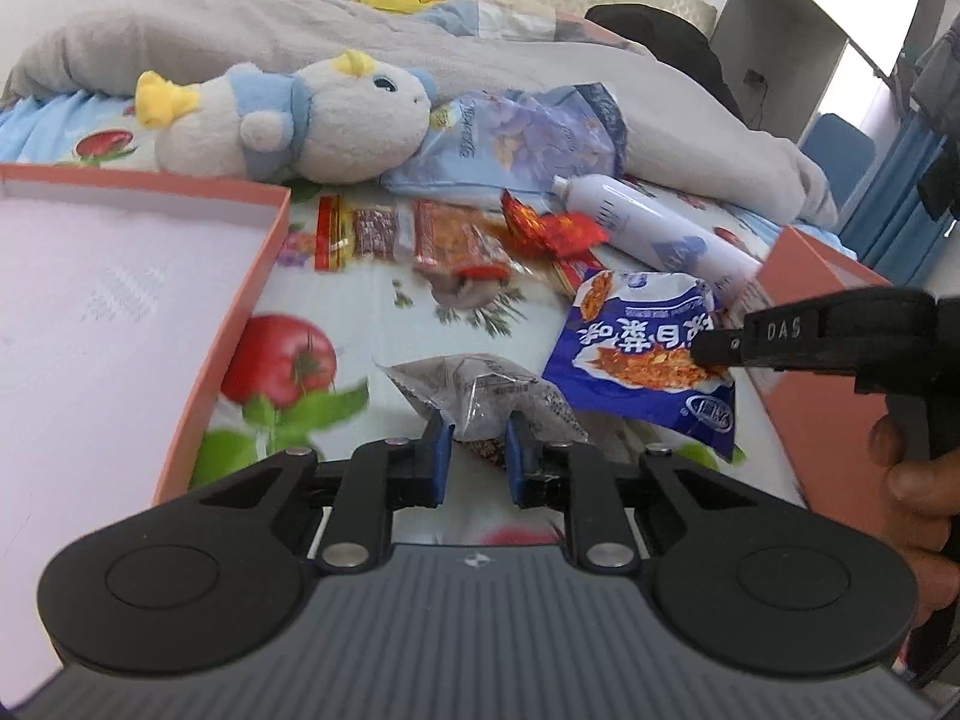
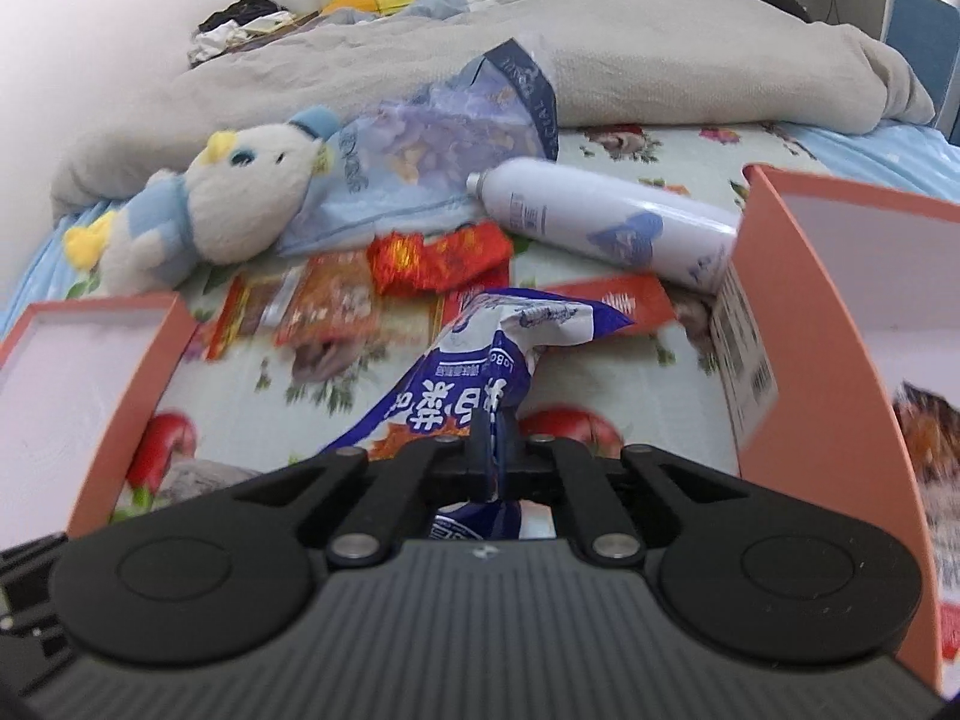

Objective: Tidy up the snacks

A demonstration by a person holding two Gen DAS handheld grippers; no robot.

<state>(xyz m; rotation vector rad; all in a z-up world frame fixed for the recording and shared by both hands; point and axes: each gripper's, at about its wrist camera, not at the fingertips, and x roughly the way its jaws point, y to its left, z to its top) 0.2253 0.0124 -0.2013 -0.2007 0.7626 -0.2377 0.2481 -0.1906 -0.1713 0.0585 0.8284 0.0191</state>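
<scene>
Crinkly blue foil packet [image 2: 480, 354] pinched flat in right claw [image 2: 489, 450].

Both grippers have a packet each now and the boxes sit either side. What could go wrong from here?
1. The right gripper pinches only a thin fold of the blue-and-white snack bag; most of it hangs free, so it might slip out.
2. The left gripper holds the clear packet of dark seeds by its near end; it could slide loose.
3. The white spray bottle lies against the right orange cardboard box; nudging that box may roll it.
</scene>
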